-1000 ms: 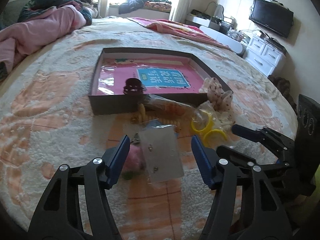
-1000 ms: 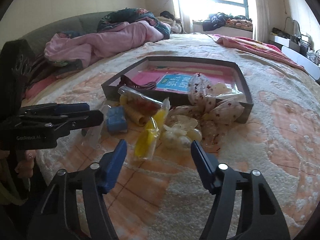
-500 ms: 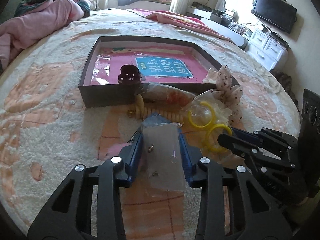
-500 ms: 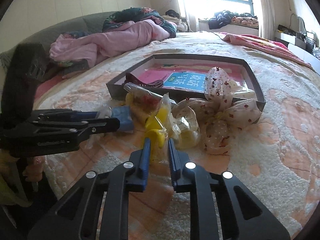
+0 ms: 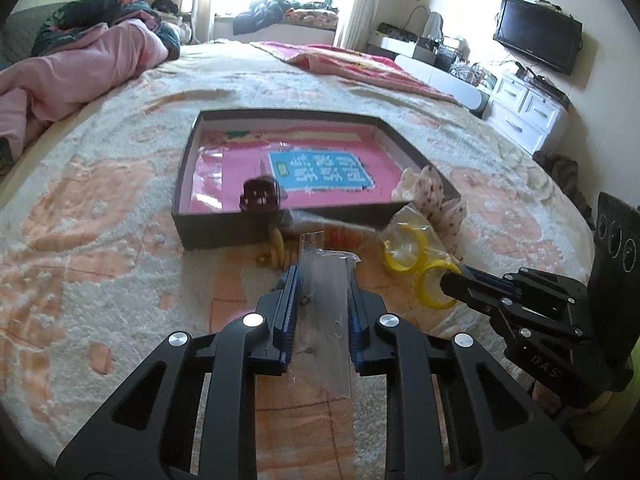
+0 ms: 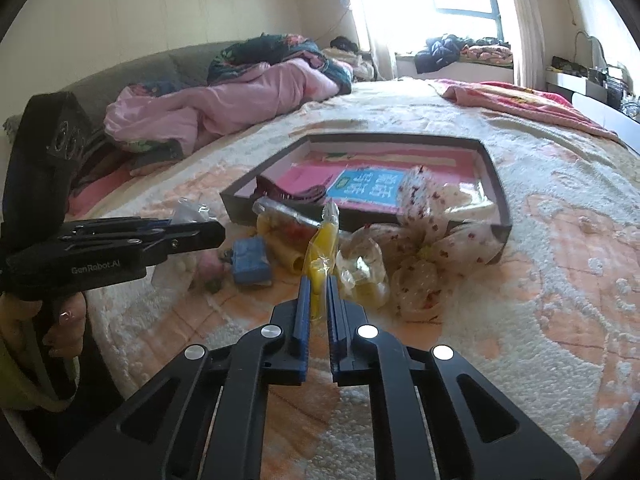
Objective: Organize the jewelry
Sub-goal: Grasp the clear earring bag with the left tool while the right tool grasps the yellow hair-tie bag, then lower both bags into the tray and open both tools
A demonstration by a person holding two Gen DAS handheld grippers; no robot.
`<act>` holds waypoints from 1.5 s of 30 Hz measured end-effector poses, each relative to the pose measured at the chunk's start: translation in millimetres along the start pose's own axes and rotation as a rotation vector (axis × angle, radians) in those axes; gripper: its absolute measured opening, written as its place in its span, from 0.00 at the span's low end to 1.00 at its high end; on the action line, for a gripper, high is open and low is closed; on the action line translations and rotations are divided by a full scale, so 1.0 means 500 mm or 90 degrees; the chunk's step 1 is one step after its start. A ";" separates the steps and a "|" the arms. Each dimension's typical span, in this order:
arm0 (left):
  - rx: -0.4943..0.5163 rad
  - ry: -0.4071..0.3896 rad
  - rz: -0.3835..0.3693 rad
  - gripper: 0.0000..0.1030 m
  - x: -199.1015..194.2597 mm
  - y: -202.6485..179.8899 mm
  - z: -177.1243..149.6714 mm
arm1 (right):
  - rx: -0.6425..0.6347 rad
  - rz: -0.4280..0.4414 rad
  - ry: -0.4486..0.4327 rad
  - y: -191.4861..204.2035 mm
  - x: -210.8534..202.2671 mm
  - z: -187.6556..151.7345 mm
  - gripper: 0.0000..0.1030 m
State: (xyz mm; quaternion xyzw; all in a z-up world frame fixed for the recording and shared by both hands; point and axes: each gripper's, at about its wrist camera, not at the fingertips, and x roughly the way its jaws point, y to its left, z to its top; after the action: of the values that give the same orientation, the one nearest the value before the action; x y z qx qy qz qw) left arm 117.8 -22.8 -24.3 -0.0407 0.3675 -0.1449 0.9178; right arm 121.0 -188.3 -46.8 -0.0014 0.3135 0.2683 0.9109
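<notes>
My left gripper (image 5: pixel 323 276) is shut on a clear plastic bag of small earrings (image 5: pixel 328 308) and holds it above the bed, in front of the dark shallow box (image 5: pixel 224 228) with a pink lining. My right gripper (image 6: pixel 318 284) is shut on a clear bag of yellow hoop pieces (image 6: pixel 322 248); the same yellow hoops (image 5: pixel 416 264) show in the left wrist view at its tip. A dark hair claw (image 5: pixel 260 196) sits in the box's near edge. Loose by the box lie a blue item (image 6: pixel 250 260), a spotted fabric bow (image 6: pixel 424 216) and other bagged pieces.
All of this lies on a cream and orange fleece bedspread (image 5: pixel 100 240). Pink bedding (image 6: pixel 224 104) is heaped at the far left. A white dresser and a TV (image 5: pixel 536 34) stand at the right wall.
Both grippers have closed: the left on the clear earring bag, the right on the yellow hoop bag. Both bags have been lifted a little off the bed.
</notes>
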 end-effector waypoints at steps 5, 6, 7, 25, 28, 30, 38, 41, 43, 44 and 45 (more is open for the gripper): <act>0.002 -0.010 0.008 0.14 0.000 -0.005 0.016 | 0.007 -0.016 -0.030 -0.012 -0.023 0.016 0.07; 0.002 -0.012 0.009 0.14 0.001 -0.007 0.021 | 0.010 -0.023 -0.035 -0.018 -0.027 0.019 0.07; 0.002 -0.014 0.009 0.14 0.003 -0.009 0.025 | 0.012 -0.029 -0.038 -0.023 -0.029 0.022 0.07; -0.005 -0.017 0.010 0.14 0.067 -0.012 0.092 | 0.061 -0.114 -0.084 -0.133 -0.055 0.077 0.07; -0.009 0.001 0.015 0.14 0.088 -0.002 0.096 | 0.063 -0.118 -0.084 -0.145 -0.047 0.089 0.07; -0.009 0.011 0.019 0.14 0.102 0.006 0.097 | 0.064 -0.116 -0.082 -0.151 -0.041 0.095 0.07; -0.008 0.019 0.032 0.14 0.134 0.030 0.112 | 0.046 -0.122 -0.082 -0.157 -0.018 0.126 0.07; -0.011 0.019 0.034 0.13 0.140 0.037 0.120 | 0.043 -0.125 -0.082 -0.168 -0.002 0.142 0.07; -0.013 0.018 0.037 0.12 0.145 0.044 0.127 | 0.042 -0.127 -0.079 -0.174 0.009 0.149 0.07; -0.016 0.019 0.038 0.12 0.148 0.048 0.130 | 0.040 -0.128 -0.077 -0.178 0.018 0.154 0.07; -0.019 0.020 0.039 0.12 0.151 0.053 0.133 | 0.039 -0.129 -0.074 -0.181 0.023 0.158 0.07</act>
State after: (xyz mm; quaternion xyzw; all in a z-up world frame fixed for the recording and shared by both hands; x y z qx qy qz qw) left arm 221.6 -22.0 -30.9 -0.0408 0.3851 -0.1121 0.9151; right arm 218.0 -246.6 -4.8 0.0100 0.2664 0.1650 0.9496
